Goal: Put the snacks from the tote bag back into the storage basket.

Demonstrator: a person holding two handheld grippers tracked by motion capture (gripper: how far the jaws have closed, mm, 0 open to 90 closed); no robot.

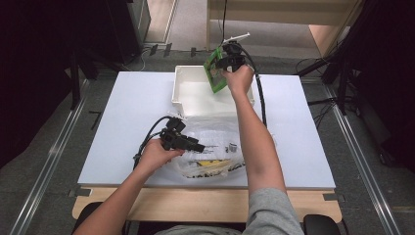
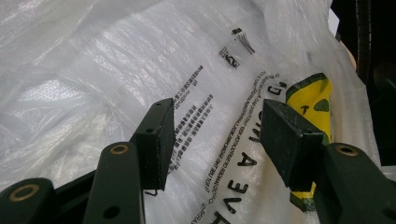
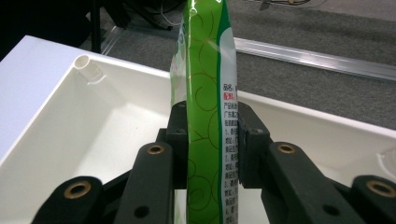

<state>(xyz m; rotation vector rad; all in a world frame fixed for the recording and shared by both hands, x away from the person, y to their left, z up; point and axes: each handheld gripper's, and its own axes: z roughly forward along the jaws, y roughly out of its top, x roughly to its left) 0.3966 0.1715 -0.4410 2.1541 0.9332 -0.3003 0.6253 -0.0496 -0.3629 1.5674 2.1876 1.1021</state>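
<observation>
A green snack packet [image 1: 214, 73] hangs upright over the white tray [image 1: 188, 93] at the back of the table. My right gripper [image 1: 226, 62] is shut on it. In the right gripper view the pads [image 3: 180, 135] press both flat sides of the packet [image 3: 205, 70], with the tray's inside [image 3: 93, 121] below. My left gripper [image 1: 195, 145] rests low over a clear printed plastic bag [image 1: 215, 156] near the front edge. In the left gripper view the left gripper [image 2: 217, 135] stands open against the bag [image 2: 116, 70], and a yellow packet [image 2: 313, 100] shows through the film by the right jaw.
The white table [image 1: 127, 117] carries the tray at the back and the bag at the front. A black cable [image 1: 260, 98] trails from the right gripper along the forearm. Dark stands and grey floor surround the table.
</observation>
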